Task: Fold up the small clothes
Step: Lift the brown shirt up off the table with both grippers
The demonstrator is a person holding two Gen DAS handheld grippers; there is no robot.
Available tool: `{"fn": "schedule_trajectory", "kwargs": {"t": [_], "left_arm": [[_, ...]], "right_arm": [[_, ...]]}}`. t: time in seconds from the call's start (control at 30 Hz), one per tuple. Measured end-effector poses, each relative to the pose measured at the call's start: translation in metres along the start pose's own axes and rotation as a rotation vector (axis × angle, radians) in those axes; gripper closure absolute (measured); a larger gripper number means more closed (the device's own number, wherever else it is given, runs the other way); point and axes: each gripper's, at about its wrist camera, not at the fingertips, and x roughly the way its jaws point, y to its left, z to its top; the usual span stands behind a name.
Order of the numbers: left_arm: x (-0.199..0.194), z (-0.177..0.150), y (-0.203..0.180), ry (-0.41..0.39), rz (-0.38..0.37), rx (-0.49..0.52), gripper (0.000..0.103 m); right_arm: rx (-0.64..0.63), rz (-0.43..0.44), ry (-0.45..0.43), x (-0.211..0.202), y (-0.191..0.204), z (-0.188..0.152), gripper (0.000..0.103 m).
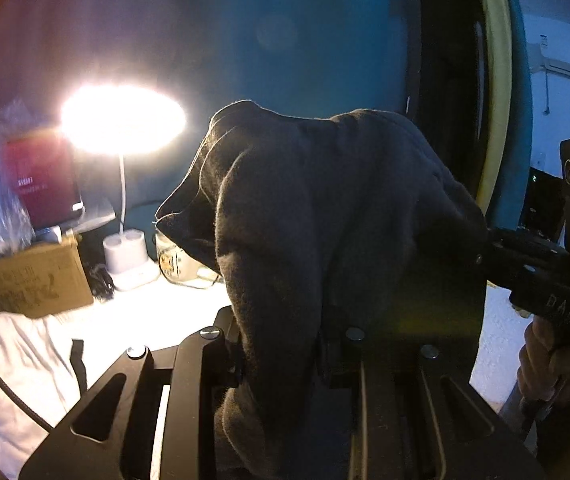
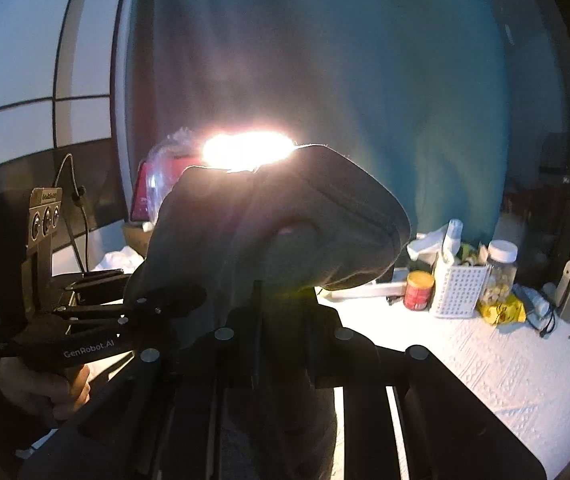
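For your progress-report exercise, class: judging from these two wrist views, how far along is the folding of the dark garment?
Done: the dark garment is picked up off the white table. In hand: the left claw and right claw each pinch it, and it hangs bunched between them, blocking the lamp. Left: no neat fold shows yet; it must be spread out, folded and set down.

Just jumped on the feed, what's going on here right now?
A person holds a gripper in each hand, and both are clamped on one dark garment, held up above the white table in front of a lit desk lamp. The left gripper and the right gripper each pinch a bunch of the cloth. It hangs crumpled between them, with no tidy fold visible yet.
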Motion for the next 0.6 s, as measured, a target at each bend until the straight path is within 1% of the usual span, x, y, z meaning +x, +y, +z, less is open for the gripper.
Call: {"fn": "schedule_trajectory", "kwargs": {"t": [0.13,0.2,0.27,0.5,0.6], "left_arm": [[-0.012,0.004,-0.004,-0.033,-0.003,0.019,0.079],[-0.017,0.006,-0.003,-0.044,-0.004,0.014,0.079],[-0.022,0.007,-0.002,-0.054,-0.002,0.008,0.079],[-0.041,0.015,0.005,-0.094,0.02,0.006,0.08],[-0.048,0.015,0.016,-0.105,0.032,-0.017,0.08]], "right_arm": [[-0.015,-0.001,-0.033,-0.012,0.007,0.008,0.085],[-0.023,0.005,-0.04,-0.014,0.008,0.012,0.085],[-0.023,0.03,-0.043,-0.017,0.01,0.016,0.085],[-0.057,0.054,-0.077,-0.026,0.025,0.03,0.085],[-0.073,0.082,-0.09,-0.028,0.033,0.035,0.085]]}}
